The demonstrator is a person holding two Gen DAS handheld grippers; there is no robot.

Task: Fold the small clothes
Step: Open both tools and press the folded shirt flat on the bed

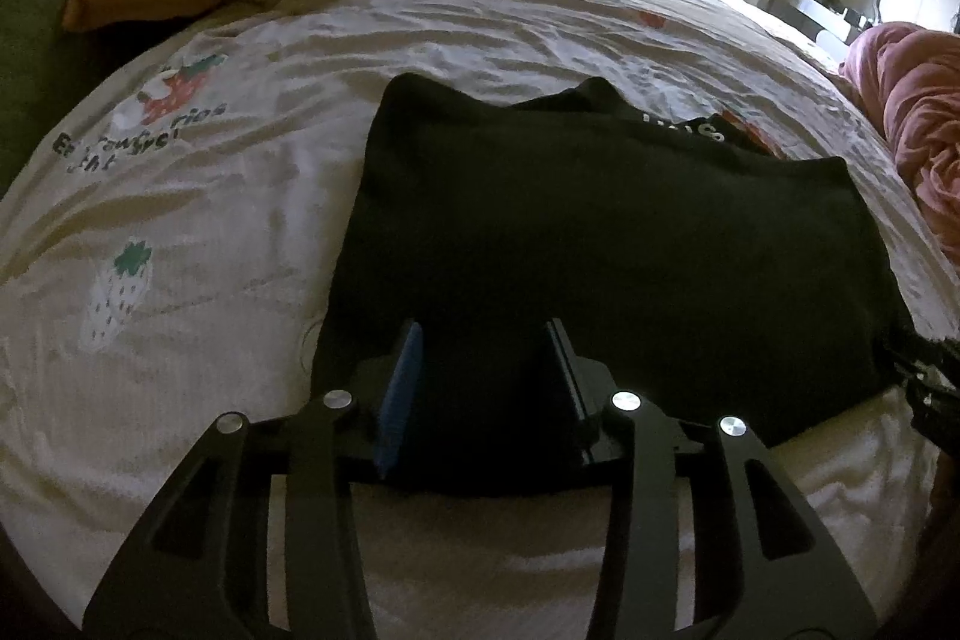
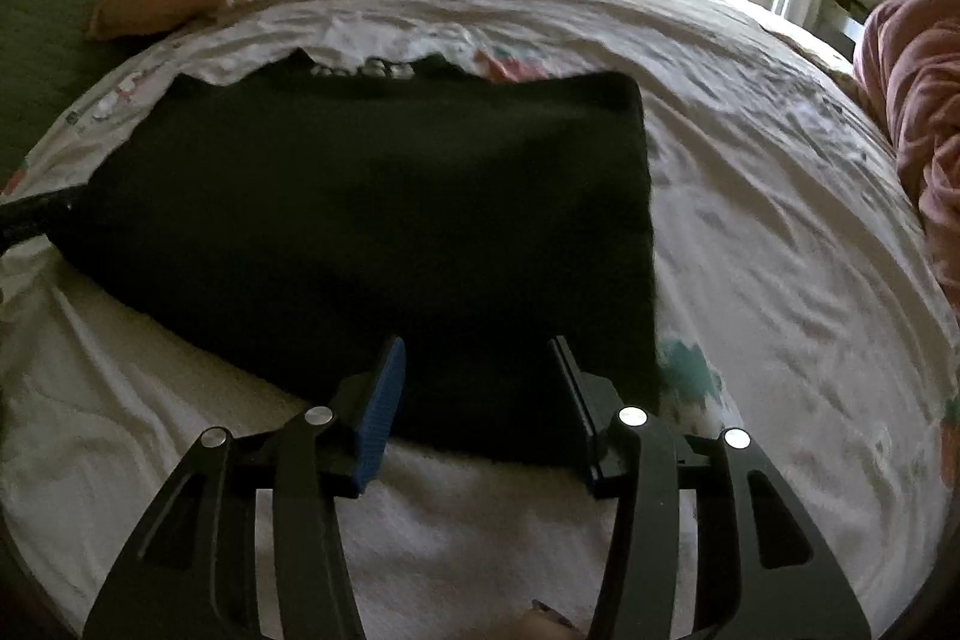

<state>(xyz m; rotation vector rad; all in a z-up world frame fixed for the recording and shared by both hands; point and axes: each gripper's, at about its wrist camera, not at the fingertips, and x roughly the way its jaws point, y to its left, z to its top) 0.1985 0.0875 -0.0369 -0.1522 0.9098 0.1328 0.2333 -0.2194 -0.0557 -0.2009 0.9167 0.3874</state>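
The black garment (image 1: 600, 244) is lying folded and flat on the bed (image 1: 240, 196), white lettering peeking out; left tool (image 1: 483, 340) and right tool (image 2: 477, 355) are hanging released over its near edge.

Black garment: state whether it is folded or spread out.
Folded. The black garment lies as a compact rectangle on the bedsheet, with a lettered lower layer showing beyond its far edge.

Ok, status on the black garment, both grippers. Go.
Left gripper open, straddling near edge of black garment. Right gripper open, same edge. Garment flat on bedsheet, part folded. Nothing in the way.
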